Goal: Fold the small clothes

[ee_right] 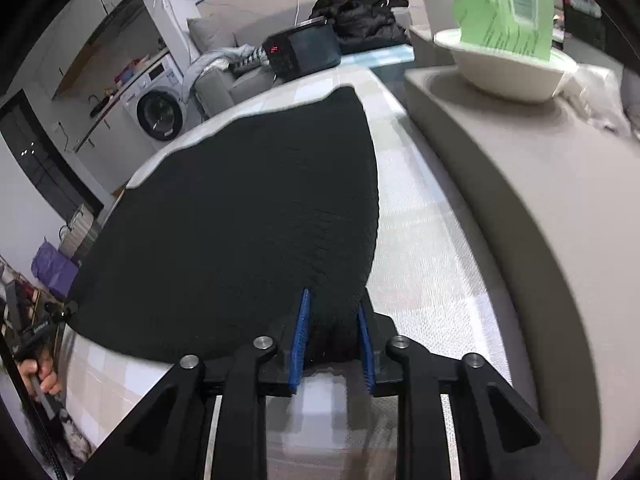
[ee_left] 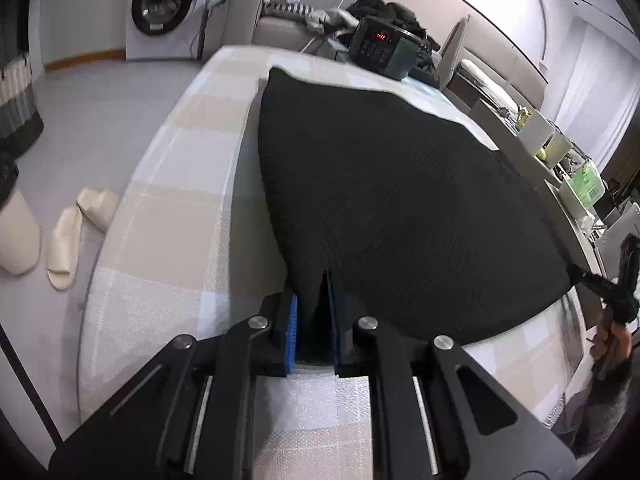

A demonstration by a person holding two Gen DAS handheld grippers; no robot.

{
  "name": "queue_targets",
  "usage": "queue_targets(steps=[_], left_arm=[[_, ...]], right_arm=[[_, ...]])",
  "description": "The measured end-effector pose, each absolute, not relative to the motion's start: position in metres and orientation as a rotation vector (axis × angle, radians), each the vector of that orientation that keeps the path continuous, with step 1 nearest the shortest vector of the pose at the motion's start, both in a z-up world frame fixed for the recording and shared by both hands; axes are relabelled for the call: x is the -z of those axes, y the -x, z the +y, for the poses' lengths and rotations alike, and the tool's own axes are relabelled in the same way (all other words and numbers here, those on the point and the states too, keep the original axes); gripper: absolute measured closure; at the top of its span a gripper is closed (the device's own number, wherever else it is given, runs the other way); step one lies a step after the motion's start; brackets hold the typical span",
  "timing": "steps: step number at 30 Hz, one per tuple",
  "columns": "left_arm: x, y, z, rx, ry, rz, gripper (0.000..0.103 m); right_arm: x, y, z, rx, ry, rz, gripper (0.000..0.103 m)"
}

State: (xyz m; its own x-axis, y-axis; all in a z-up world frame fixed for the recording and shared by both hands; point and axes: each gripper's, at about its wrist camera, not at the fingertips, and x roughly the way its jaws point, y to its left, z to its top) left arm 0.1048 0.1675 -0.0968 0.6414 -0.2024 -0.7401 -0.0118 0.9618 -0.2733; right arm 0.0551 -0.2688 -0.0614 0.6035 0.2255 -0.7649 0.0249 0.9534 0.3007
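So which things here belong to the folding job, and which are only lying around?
For the job:
- black cloth, spread on the checked table cover
- left gripper, shut on its near edge
- right gripper, around its near edge

Lying about:
- slippers on the floor
- washing machine
- black device with red digits
- white bowl
- green pack

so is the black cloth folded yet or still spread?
Spread: the black cloth lies flat in one layer on the table, no fold visible.

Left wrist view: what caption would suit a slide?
Left tongs pinch the near edge of a black cloth spread on a checked table.
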Motion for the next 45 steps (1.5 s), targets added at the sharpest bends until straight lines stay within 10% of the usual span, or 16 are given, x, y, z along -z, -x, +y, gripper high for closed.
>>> queue_targets(steps=[11,45], left_arm=[[0.108,-0.106,0.179,0.091,0.387,0.882,0.084],[0.102,-0.106,0.198,0.186,0.600,0.846,0.101]], right_arm=[[0.018,-0.047,-0.165,-0.198,-0.023,0.782,0.019],[0.069,-0.046,0.162,-0.742,0.315,0.896,0.021]])
